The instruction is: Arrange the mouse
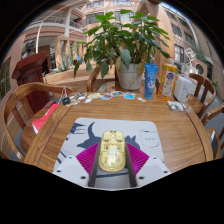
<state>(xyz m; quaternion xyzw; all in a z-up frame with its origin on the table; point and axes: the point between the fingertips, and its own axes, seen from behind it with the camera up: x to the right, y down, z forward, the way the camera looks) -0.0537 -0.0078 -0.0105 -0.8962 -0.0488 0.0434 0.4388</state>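
big round brown wooden table | leafy green plant in a pale pot at the table's far side | tall blue can just right of the pot | brown wooden chair on the left | red flat thing near that chair

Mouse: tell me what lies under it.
The yellow mouse sits between the tongs' pink pads, over a grey mat on the wooden table. Its underside is hidden, so contact with the mat cannot be seen.
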